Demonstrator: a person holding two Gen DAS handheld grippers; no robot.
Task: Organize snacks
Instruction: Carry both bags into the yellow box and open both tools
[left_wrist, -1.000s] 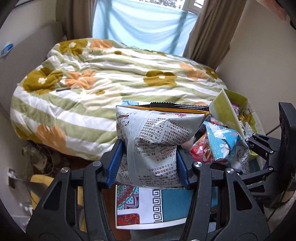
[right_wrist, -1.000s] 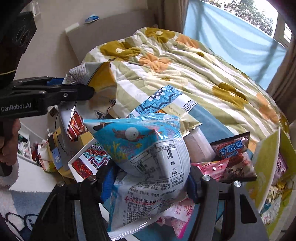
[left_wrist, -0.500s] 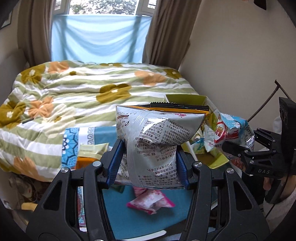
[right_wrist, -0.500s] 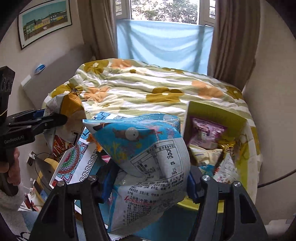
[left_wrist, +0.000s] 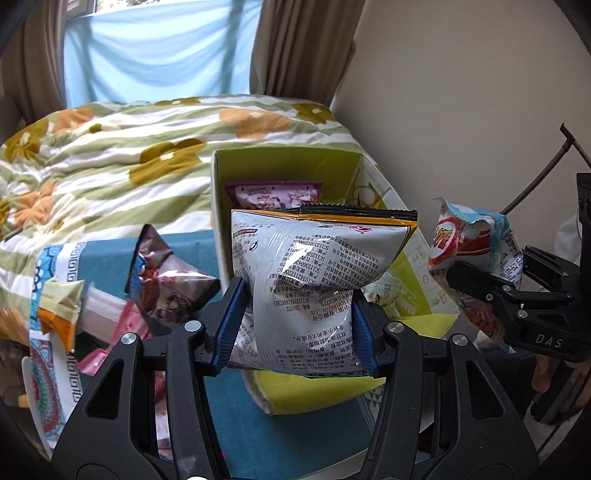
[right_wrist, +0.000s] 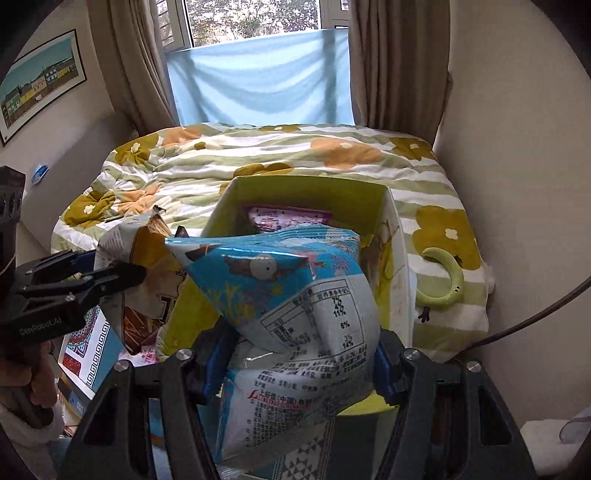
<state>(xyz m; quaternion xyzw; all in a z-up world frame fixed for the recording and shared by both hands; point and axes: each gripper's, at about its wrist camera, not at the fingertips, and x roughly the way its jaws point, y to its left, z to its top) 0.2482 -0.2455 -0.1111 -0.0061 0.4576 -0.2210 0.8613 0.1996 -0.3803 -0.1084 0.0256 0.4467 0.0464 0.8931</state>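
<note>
Clamping puffy snack bags, the left hand-held gripper (left_wrist: 295, 328) holds a silver bag (left_wrist: 314, 280), the right hand-held gripper (right_wrist: 295, 373) a blue bag (right_wrist: 295, 314). Dropped together into the green box (right_wrist: 399, 266), they could jam or spill out.

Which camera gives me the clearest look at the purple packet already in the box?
Left wrist view: the purple packet stands against the green box's back wall, its upper face unobstructed. In the right wrist view, the blue bag hides most of it; only its top strip shows.

Soft daylight from the window (right_wrist: 258, 22), glare on foil, fisheye-bent dark corners.
</note>
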